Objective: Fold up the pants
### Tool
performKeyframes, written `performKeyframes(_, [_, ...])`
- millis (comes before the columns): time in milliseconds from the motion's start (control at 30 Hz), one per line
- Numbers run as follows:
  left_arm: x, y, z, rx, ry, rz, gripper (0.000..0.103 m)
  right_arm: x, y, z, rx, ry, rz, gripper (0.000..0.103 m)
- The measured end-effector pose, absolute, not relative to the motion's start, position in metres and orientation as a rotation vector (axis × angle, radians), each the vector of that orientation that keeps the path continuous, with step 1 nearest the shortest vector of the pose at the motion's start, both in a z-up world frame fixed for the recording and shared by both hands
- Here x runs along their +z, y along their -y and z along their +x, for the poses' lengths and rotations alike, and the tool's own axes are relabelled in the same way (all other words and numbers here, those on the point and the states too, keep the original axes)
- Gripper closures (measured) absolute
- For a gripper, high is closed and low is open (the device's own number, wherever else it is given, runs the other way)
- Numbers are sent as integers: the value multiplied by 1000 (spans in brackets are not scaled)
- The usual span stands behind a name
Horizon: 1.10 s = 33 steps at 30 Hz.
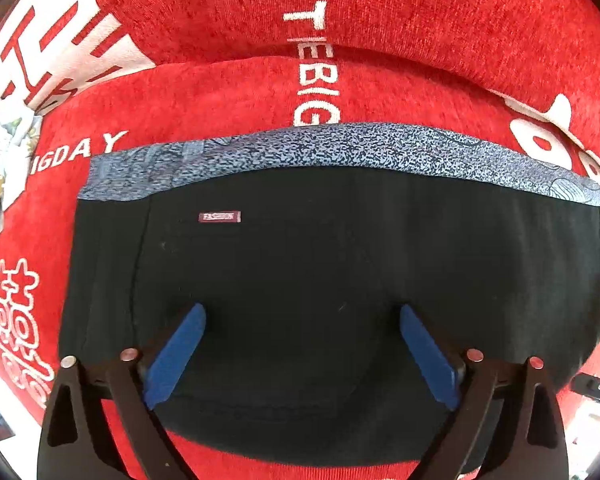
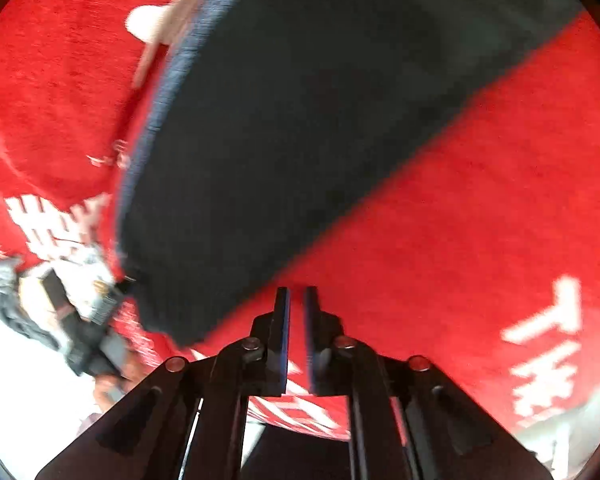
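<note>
The black pants [image 1: 320,264] lie folded on the red cloth [image 1: 420,20], grey patterned waistband [image 1: 300,148] on the far side. The left gripper [image 1: 302,316] hangs above them with jaws wide apart, gripping nothing. The right gripper [image 2: 296,300] is closed on nothing, just beside the pants' near edge.

The red cover [image 1: 380,12] carries white lettering: "TEBIG" and "IGDAY". A small tag [image 1: 219,217] on the pants [image 1: 340,260] is too blurred to read.

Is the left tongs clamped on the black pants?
No, the left tongs stand wide open above the black pants, pads apart, gripping nothing.
</note>
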<state>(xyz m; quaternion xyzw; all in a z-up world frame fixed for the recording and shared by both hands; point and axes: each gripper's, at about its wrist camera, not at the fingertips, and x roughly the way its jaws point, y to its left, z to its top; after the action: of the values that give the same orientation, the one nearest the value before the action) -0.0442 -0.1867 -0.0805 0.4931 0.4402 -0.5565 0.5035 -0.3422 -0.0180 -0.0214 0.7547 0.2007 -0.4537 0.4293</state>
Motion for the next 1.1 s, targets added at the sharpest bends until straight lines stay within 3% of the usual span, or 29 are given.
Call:
performKeyframes(167, [-50,179,-69,-1425,-1036,1163,5,38,55,-355,-1233,-657,1518,90])
performKeyframes(267, [-52,176,-98,-1456,-1039,1191,5,29,86,-365,-1272,-709,1476,75])
performKeyframes(367, [-72,166,-120,-1449,-1083,1247,5,-2,87,-367,-1294,-860,1473,74])
performKeyframes(467, [-77,146,-136,-1477,-977,1306,5,2,66,-362,-1293,-867,1388,74])
performKeyframes(633, [-64,149,-136,-1461,-1028,1336,5,29,60,-372,-1281,-812,1415,74])
performKeyframes(767, [-40,186,-147,-1475,-995,1215,5,51,103,-386,-1308,-731,1305,73])
performKeyframes(933, [-56,238,-182,-1417,-942,1161,5,24,167,-385,-1294,-760,1247,73])
performKeyframes(1000, [-74,248,-190,-1351,-942,1187,5,0,181,-389,-1277,-804,1279,77])
performKeyframes(1067, [-80,248,-188,-1337,-967,1142,5,-10,185,-404,-1263,-785,1298,98])
performKeyframes(1100, [-79,246,-186,-1345,-963,1133,5,-10,185,-412,-1257,-763,1305,100])
